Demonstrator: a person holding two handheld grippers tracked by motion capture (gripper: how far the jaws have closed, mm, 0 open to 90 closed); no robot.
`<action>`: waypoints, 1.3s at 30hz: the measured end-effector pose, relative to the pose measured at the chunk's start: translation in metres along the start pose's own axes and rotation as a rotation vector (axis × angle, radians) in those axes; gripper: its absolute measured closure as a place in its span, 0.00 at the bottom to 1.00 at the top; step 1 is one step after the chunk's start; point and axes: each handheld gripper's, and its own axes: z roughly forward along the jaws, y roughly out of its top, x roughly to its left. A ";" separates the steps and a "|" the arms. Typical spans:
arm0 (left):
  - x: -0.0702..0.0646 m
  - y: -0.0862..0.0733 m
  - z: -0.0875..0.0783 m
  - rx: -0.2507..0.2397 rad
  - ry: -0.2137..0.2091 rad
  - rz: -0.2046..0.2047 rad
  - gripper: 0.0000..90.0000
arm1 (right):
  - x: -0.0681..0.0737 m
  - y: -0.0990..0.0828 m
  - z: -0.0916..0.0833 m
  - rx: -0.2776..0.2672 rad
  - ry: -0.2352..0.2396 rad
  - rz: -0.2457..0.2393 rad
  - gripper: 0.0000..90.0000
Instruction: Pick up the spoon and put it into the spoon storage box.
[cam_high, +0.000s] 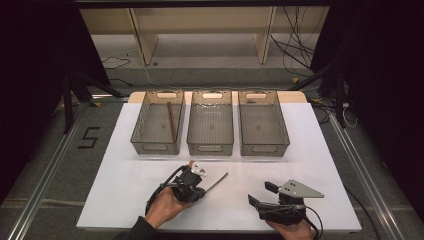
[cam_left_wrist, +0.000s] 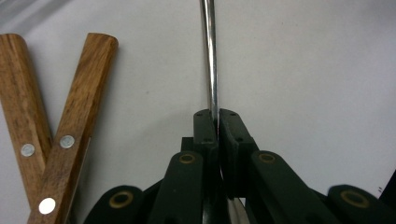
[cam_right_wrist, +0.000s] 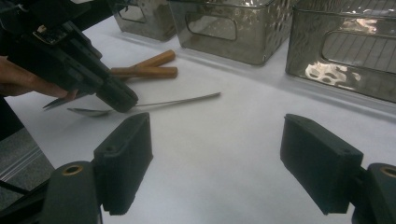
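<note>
Left claw (cam_left_wrist: 217, 122) pinches spoon (cam_left_wrist: 209, 56) on white table (cam_high: 125, 185) (dim room).

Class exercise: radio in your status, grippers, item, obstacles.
Left gripper shut on spoon handle. Right gripper open, idle. Two wooden-handled utensils lie crossed beside it.

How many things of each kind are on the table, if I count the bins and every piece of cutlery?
Clear bins: 3
Wooden-handled utensils: 2
Metal spoon: 1
Long brown piece in the left bin: 1
Total: 7
</note>
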 end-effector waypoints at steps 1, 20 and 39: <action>0.000 0.000 -0.001 -0.007 0.003 -0.004 0.96 | 0.000 0.000 0.000 0.000 0.000 -0.001 0.28; 0.012 -0.001 -0.006 -0.013 -0.060 -0.012 1.00 | 0.000 0.000 0.000 0.001 0.001 -0.003 0.29; 0.038 0.022 -0.058 -0.200 -0.082 -0.061 1.00 | -0.001 0.001 0.000 -0.009 -0.001 0.009 0.29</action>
